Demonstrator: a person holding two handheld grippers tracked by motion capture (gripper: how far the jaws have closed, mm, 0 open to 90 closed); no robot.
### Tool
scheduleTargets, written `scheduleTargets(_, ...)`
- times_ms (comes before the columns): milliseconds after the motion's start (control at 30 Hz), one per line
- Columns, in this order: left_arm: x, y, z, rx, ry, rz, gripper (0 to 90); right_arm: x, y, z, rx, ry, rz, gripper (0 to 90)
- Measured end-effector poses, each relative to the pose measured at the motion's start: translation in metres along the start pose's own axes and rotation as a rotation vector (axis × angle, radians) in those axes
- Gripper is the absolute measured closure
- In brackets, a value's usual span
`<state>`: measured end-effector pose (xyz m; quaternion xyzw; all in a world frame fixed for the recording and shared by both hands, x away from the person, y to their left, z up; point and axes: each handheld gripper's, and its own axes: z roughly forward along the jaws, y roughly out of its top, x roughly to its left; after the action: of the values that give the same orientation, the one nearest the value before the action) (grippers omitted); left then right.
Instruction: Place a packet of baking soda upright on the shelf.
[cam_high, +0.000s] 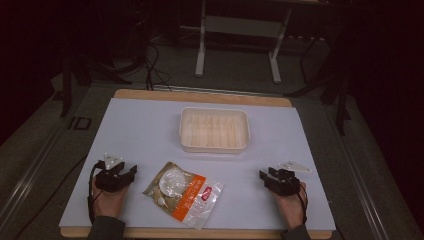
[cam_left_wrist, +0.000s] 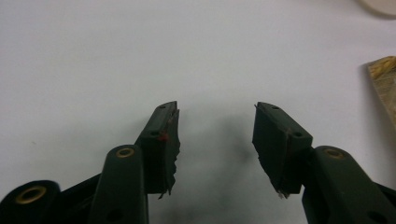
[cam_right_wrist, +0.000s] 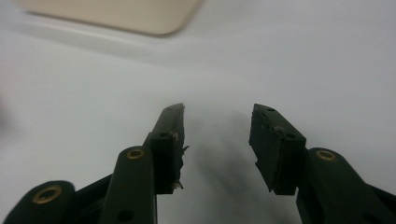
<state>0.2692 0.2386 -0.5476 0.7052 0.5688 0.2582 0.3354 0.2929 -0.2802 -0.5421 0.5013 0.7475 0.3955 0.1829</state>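
While I rest both hands at the desk's (cam_high: 140, 125) near edge, my left tool (cam_high: 131, 172) and right tool (cam_high: 264, 175) gape released, flanking what looks like a snack packet (cam_high: 184, 193); farther back waits the tray (cam_high: 214, 148).

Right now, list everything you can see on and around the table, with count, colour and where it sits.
tray: one, cream plastic, empty, far centre of the table.
snack bag: one, clear with orange and white print, near centre, lying flat between the two tongs.
table: one, white top with a wooden edge.
metal stand: one, pale grey, on the dark floor beyond the table.
cables: several, black, on the floor at far left.
left tongs: one, black, open, near left, holding nothing.
right tongs: one, black, open, near right, holding nothing.
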Motion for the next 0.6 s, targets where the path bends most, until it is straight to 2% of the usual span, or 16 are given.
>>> scheduleTargets(33, 0.0, 0.0, -0.002, -0.023, -0.019, 0.002, 51.8, 0.003, 0.0, -0.001, -0.002, 0.01, -0.007, 53.6)
scheduleTargets(100, 0.0, 0.0, -0.005, -0.059, -0.026, 0.017, 52.0, 0.01, -0.001, -0.003, -0.003, 0.04, -0.024, 52.8)
scheduleTargets(233, 0.002, -0.001, -0.008, -0.09, -0.049, -0.007, 54.0, 0.023, 0.0, -0.007, 0.0, 0.065, -0.038, 48.6)
scheduleTargets(333, 0.002, -0.001, -0.008, -0.089, -0.046, -0.009, 54.1, 0.028, -0.001, -0.005, 0.019, 0.067, -0.035, 46.6)
scheduleTargets(367, 0.003, -0.001, -0.007, -0.069, -0.028, -0.011, 54.1, 0.029, -0.001, -0.004, 0.023, 0.076, -0.037, 46.4)
scheduleTargets(400, 0.004, -0.001, -0.007, -0.062, -0.026, -0.013, 54.1, 0.032, -0.002, -0.001, 0.032, 0.106, -0.025, 44.5)
scheduleTargets(467, 0.005, -0.001, -0.006, -0.062, -0.025, -0.024, 54.1, 0.036, -0.003, 0.0, 0.037, 0.126, -0.033, 43.1)
scheduleTargets(600, 0.005, -0.001, -0.006, -0.059, -0.022, -0.012, 54.7, 0.047, -0.002, 0.001, 0.025, 0.182, -0.075, 39.4)
